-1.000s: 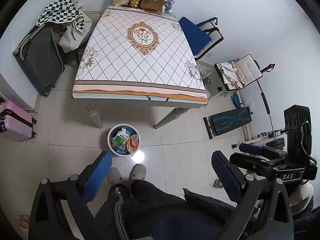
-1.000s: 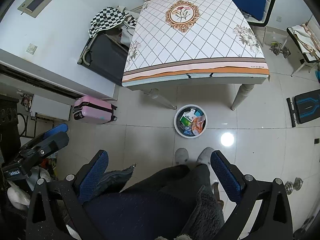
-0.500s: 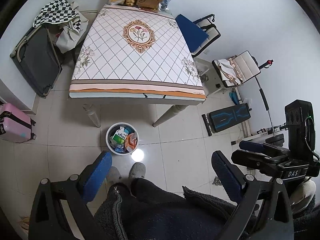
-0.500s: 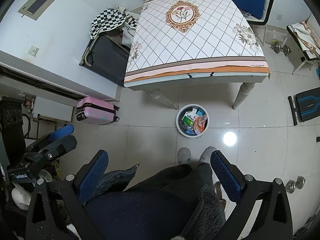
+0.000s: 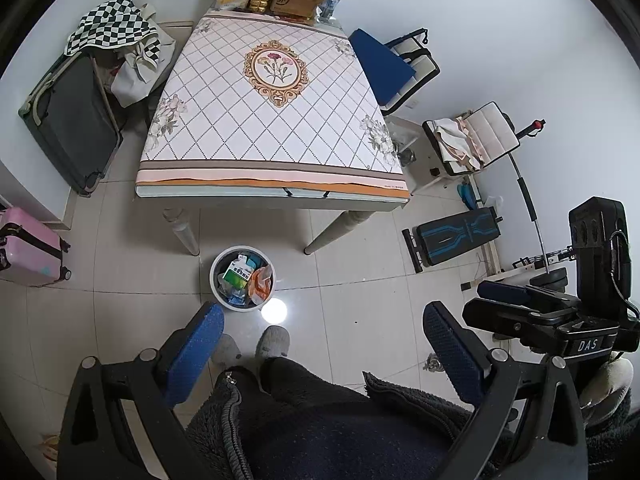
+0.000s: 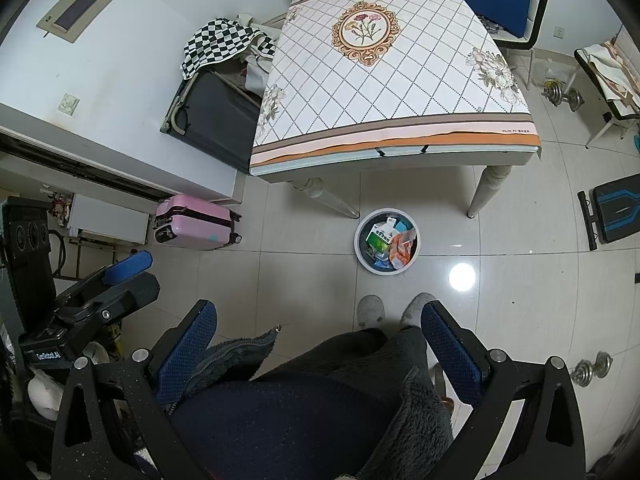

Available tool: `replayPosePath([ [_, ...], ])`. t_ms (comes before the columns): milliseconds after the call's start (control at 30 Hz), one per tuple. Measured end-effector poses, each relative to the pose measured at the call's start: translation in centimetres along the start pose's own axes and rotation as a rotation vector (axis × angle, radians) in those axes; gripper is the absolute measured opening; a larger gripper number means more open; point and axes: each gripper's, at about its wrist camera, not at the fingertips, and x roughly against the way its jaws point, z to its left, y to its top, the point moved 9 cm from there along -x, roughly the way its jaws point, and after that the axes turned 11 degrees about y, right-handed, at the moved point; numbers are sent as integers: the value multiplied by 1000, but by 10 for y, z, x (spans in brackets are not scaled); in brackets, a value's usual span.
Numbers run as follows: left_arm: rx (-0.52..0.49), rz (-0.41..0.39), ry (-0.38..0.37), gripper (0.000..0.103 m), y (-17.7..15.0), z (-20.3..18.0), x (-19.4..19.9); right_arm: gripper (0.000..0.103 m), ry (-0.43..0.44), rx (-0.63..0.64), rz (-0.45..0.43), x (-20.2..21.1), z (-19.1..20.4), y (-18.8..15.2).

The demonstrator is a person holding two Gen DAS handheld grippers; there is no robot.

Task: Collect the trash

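Observation:
A round white bin (image 5: 243, 278) (image 6: 387, 243) stands on the tiled floor in front of the table, holding a green-and-white carton (image 5: 237, 274), an orange wrapper (image 6: 401, 249) and other trash. My left gripper (image 5: 320, 316) hangs high above the floor, open, with nothing between its blue pads. My right gripper (image 6: 318, 314) is open and empty too. Each shows in the other's view: the right gripper (image 5: 504, 292) at the right, the left gripper (image 6: 128, 270) at the left. The patterned table (image 5: 272, 128) (image 6: 400, 92) carries snack bags and a box (image 5: 298, 0) at its far edge.
A person's legs and grey slippers (image 5: 272, 340) are under the grippers, just before the bin. A pink suitcase (image 6: 192, 222), a dark suitcase (image 5: 68, 120), a blue-cushioned chair (image 5: 384, 64), a folding chair (image 5: 472, 140), a bench (image 5: 452, 234) and dumbbells (image 6: 592, 368) ring the table.
Both views have drifted only slightly. The grippers stay open and empty, and the bin and its trash have not moved.

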Motion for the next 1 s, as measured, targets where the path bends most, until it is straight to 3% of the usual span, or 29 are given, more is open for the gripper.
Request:
replayPosePath([
  [1000,8,-1,11,102,-3,4,4,103,3,10,7,1,3,-1],
])
